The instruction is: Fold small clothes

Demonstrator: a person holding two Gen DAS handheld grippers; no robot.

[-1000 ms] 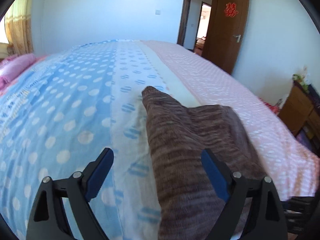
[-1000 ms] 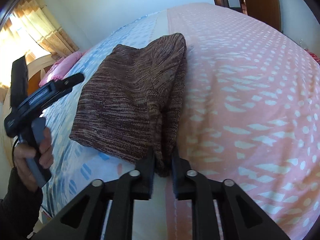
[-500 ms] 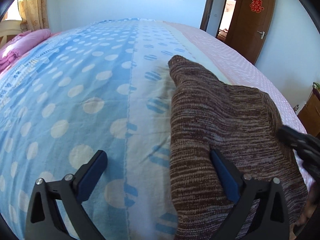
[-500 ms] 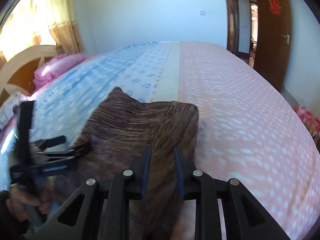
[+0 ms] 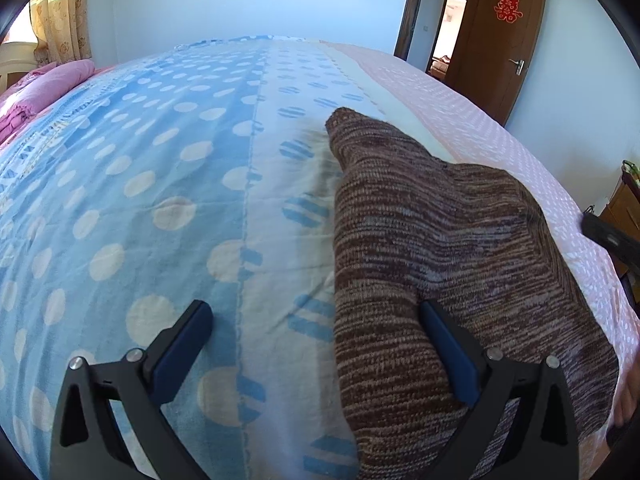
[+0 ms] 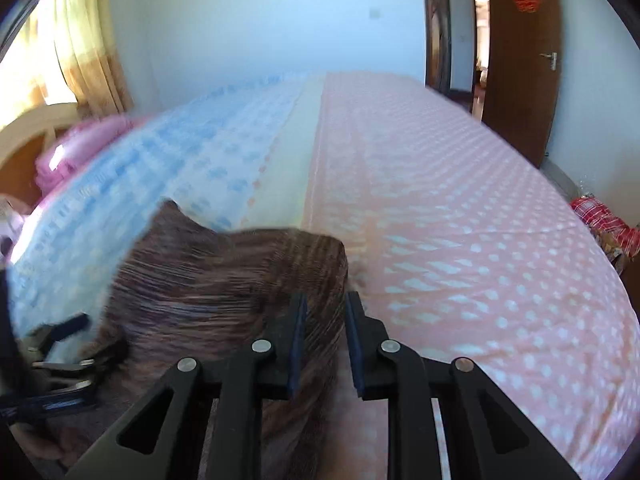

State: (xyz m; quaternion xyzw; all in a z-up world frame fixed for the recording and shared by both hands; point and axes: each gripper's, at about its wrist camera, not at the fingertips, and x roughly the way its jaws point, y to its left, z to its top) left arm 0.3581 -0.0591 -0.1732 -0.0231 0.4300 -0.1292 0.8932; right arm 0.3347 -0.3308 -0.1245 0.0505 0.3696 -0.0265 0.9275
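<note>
A bed is seen filling both views, its cover split lengthwise: blue with pale dots on the side left of the left hand-held gripper, pink with white dots to the right of the right hand-held gripper, and a cream strip between.

A brown knit garment is laid on the bed across the cream strip. In the left wrist view it is spread ahead of and under the left hand-held gripper's right finger, with one corner drawn to a point further forward. The right wrist view is blurred; there the garment is seen ahead and to the left of the right hand-held gripper.

A brown door is seen open, far ahead and to the right. A red paper character, a double-happiness sign, is fixed on it.

Curtains are hung far ahead and to the left, with a pink pillow below them.

The left hand-held gripper is held wide, with the garment's left edge lying between its blue pads but not pinched. The right hand-held gripper is narrowed to a small gap, with a fold of the garment's right edge passing between its fingers; whether the fold is clamped cannot be told.
</note>
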